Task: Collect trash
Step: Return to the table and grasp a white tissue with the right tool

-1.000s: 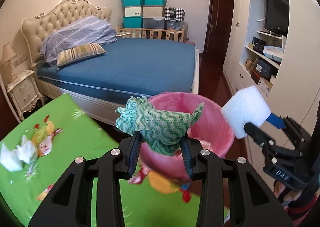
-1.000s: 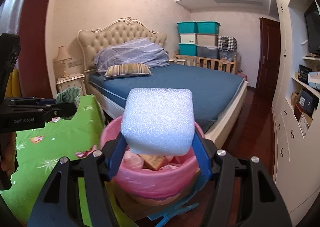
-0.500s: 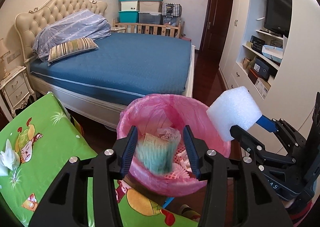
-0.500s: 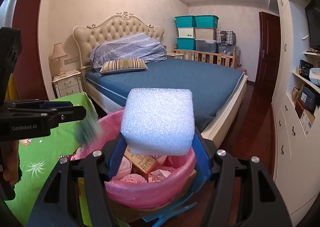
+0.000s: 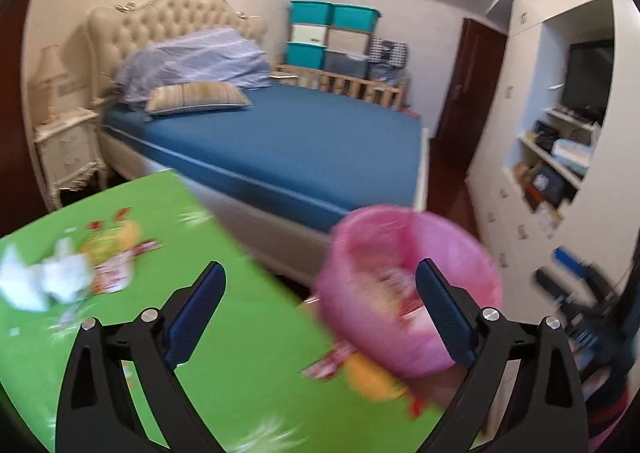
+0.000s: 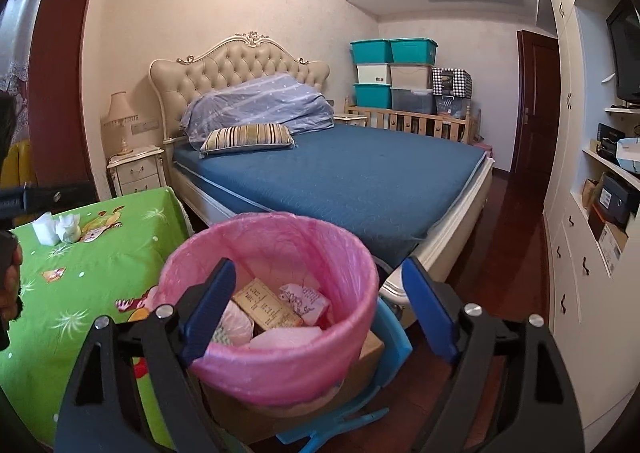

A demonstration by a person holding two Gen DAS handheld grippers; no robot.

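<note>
Both grippers, left gripper and right gripper, just spread, empty | cloth, foam block released | right view alone shows trash inside pink bin; tissues remain near green tabletop left edge.

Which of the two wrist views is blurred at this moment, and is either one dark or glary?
Left wrist view: motion-smeared, pink bin and white scraps on the green cloth soft. Right wrist view: sharp, evenly lit, bin contents readable; no glare; fisheye bending in both.

Left wrist view motion-blurred; white scraps on green cloth unreadable.
</note>
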